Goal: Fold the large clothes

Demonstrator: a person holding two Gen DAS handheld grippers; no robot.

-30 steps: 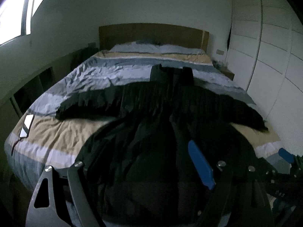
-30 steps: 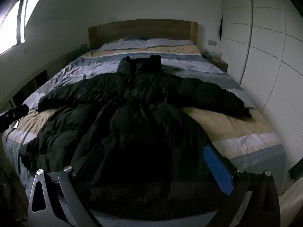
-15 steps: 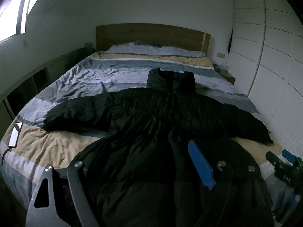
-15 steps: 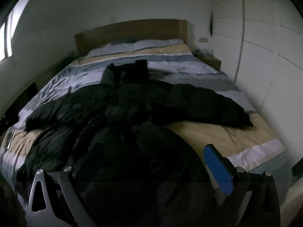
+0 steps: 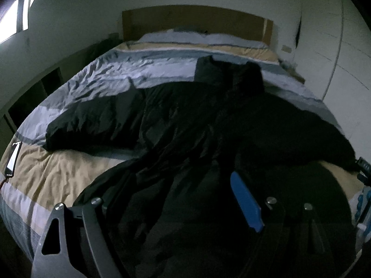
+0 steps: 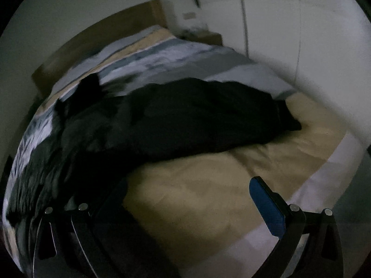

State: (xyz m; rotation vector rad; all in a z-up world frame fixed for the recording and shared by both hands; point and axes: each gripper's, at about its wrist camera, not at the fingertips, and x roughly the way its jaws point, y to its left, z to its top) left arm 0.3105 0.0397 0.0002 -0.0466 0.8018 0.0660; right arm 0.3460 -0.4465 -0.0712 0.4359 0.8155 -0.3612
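A large black puffer jacket (image 5: 197,125) lies spread face up on the striped bed (image 5: 60,173), collar toward the headboard, sleeves out to both sides. My left gripper (image 5: 178,199) is open and empty above the jacket's lower body. My right gripper (image 6: 192,199) is open and empty over the tan stripe of the bed (image 6: 208,185), near the jacket's right sleeve (image 6: 231,115). The right gripper's edge (image 5: 363,185) shows at the far right of the left wrist view.
A phone (image 5: 12,159) lies on the bed's left edge. A wooden headboard (image 5: 194,20) stands at the far end, white wardrobe doors (image 5: 343,53) line the right side, and a low shelf (image 5: 34,88) runs along the left wall.
My right gripper has swung right and tilted, now over the bedding beside the right sleeve. My left gripper has moved closer over the jacket. Both stay open.
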